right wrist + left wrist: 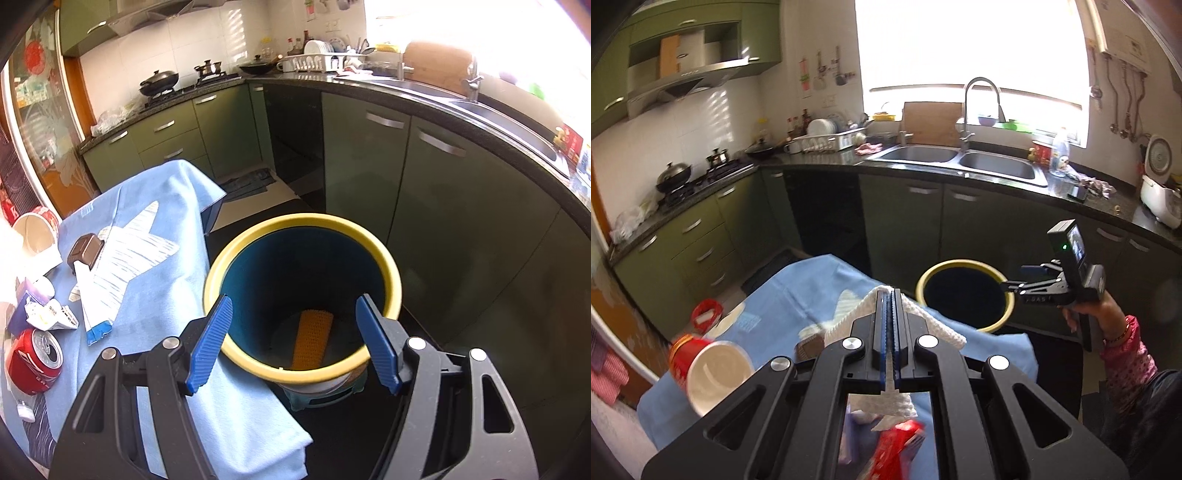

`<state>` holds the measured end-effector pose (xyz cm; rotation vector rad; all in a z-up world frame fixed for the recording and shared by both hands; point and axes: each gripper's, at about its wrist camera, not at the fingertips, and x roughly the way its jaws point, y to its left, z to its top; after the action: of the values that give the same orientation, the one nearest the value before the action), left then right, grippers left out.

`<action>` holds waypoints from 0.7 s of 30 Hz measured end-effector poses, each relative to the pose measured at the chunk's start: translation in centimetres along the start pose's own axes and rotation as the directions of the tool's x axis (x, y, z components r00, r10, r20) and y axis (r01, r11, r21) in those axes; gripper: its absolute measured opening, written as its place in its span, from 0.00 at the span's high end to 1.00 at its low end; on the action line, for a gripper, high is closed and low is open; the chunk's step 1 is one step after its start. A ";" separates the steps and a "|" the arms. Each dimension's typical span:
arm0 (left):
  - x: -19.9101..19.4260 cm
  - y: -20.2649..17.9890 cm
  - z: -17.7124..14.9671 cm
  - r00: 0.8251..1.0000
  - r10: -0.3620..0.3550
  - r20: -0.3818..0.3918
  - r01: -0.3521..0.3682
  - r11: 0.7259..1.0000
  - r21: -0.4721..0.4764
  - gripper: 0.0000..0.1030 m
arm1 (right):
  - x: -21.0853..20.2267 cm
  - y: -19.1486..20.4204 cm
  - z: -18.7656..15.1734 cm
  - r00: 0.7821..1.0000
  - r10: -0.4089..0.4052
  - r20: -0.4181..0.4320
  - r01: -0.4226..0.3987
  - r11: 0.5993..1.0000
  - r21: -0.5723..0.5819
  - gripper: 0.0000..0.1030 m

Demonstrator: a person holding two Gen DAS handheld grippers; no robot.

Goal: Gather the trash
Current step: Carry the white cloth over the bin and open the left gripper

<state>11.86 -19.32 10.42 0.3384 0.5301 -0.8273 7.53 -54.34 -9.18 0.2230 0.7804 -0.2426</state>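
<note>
My left gripper [891, 295] is shut on a white textured sheet [857, 319], which drapes over both sides of the jaws and hangs below them, above the blue-clothed table [798, 291]. Beyond it stands a dark bin with a yellow rim [960, 263]. A hand in a pink sleeve holds my right gripper [1017, 277] at that rim. In the right wrist view the right gripper [293, 306] stands open over the bin [391, 266], nothing between its fingers. An orange mesh piece [310, 339] lies on the bin's bottom.
On the blue cloth [166, 258] lie a red can [33, 362], a paper cup [35, 229], a brown box [85, 251], a white wrapper [92, 295] and crumpled paper [51, 317]. Green cabinets [369, 166] and a counter with a sink [960, 158] curve behind the bin.
</note>
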 end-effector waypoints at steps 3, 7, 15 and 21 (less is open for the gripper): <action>2.1 -2.2 2.2 0.999 -0.048 -0.003 0.048 0.999 0.024 0.97 | -0.5 -1.3 -0.2 1.000 -0.013 0.013 0.013 1.000 0.017 0.36; 6.9 -5.4 5.0 0.992 -0.119 -0.035 0.121 0.991 0.056 0.97 | -1.2 -3.6 -0.6 0.999 -0.027 0.028 0.026 0.998 0.051 0.36; 19.0 -11.7 8.3 0.972 -0.193 -0.137 0.206 0.974 0.090 0.97 | -2.2 -8.2 -2.0 0.998 -0.051 0.033 0.046 0.990 0.134 0.36; 26.4 -14.4 7.9 0.952 -0.202 -0.228 0.223 0.972 0.070 0.78 | -2.2 -9.9 -2.6 0.998 -0.058 0.024 0.053 0.984 0.171 0.34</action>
<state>17.97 -48.20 0.74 0.4696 0.7449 -1.0326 1.35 -62.69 -10.45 0.3589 0.7384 -0.3651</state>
